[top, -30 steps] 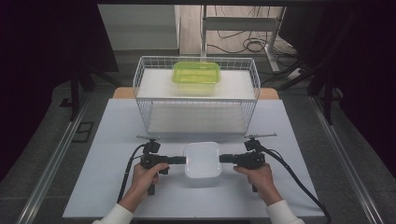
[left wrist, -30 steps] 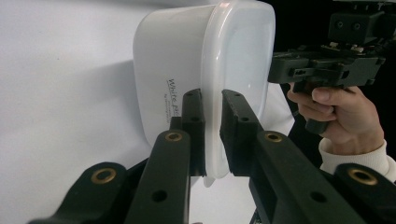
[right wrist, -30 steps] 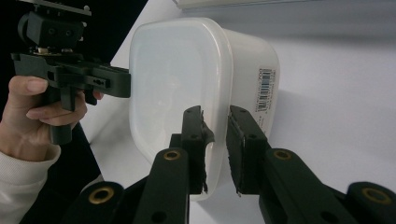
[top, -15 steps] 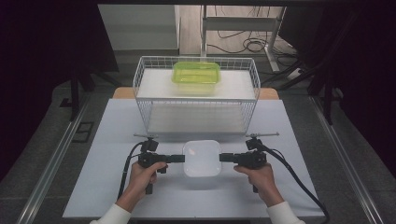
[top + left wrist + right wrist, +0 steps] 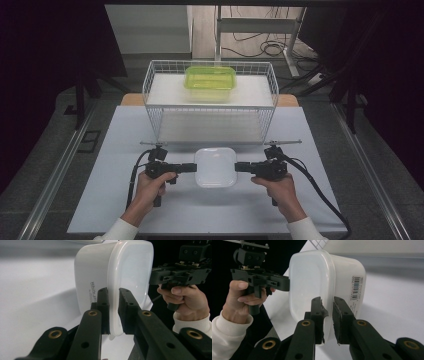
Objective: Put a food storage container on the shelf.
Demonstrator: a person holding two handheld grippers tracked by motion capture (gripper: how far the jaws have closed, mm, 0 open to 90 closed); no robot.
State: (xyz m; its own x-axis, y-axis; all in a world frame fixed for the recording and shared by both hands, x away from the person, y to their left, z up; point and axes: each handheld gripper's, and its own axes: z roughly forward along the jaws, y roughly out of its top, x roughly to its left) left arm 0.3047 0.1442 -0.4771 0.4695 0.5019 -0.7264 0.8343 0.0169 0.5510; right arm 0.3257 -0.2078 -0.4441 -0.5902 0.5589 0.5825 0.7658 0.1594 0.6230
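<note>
The box (image 5: 215, 167) is a white, translucent plastic tub with rounded corners and a snap-on lid whose rim juts out as a thin lip all round; its smooth, slightly glossy side carries a barcode sticker in the right gripper view and a line of dark print in the left gripper view. It sits between the two tongs, in front of the basket (image 5: 210, 102) and over the near middle of the worktop (image 5: 100, 200). The left tongs (image 5: 194, 167) are clenched on the lid's lip at the box's left edge, the black ridged pads (image 5: 103, 307) pinching the rim from both faces. The right tongs (image 5: 237, 167) grip the lip at the opposite edge in the same way, pads pressed on the rim. Each hand (image 5: 152, 186) holds its black tool level, pointing inward at the box. Behind, the white wire basket holds a yellow-green lidded tub (image 5: 210, 82) on a pale liner. The worktop is a matt pale sheet.
</note>
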